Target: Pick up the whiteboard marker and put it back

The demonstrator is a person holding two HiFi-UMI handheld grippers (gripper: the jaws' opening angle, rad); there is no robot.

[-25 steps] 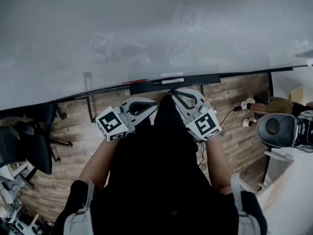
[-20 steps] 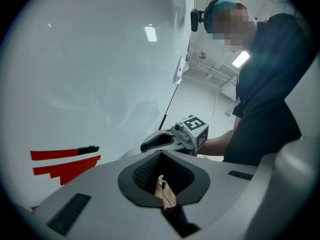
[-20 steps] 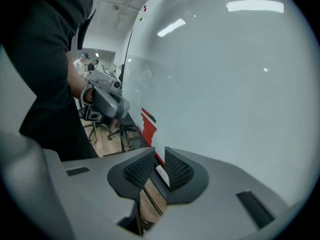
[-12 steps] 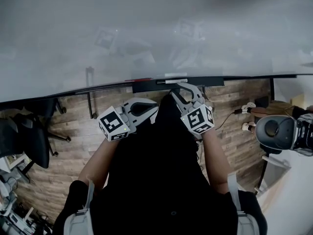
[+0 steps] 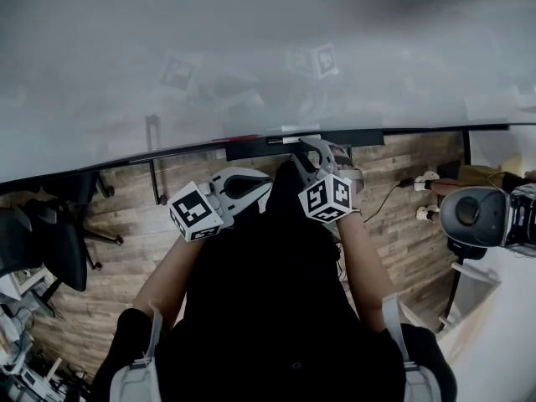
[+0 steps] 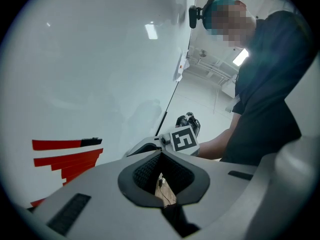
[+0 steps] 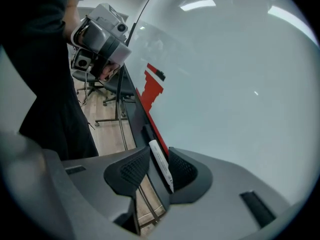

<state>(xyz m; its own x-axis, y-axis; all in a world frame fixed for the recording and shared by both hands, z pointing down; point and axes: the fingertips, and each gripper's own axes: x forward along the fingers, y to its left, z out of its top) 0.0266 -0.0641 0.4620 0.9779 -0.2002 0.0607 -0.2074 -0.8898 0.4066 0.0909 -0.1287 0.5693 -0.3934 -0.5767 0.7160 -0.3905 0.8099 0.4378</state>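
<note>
Right gripper view: the right gripper [image 7: 157,152] has its jaws spread wide, straddling the whiteboard marker [image 7: 161,166]; the white marker lies lengthwise in the dark tray [image 7: 133,115] along the whiteboard's [image 7: 230,84] lower edge, closer to the 3 o'clock jaw, with a gap at the 9 o'clock jaw; the left gripper [image 6: 160,154] is pinched together, tips meeting, nothing held; in the head view it hangs at 9 o'clock of the right one, off the tray.

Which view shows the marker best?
Right gripper view: the marker lies close-up between the right gripper's open jaws, on the tray. Head view shows only a thin white sliver by that gripper. Left gripper view doesn't show it.
</note>
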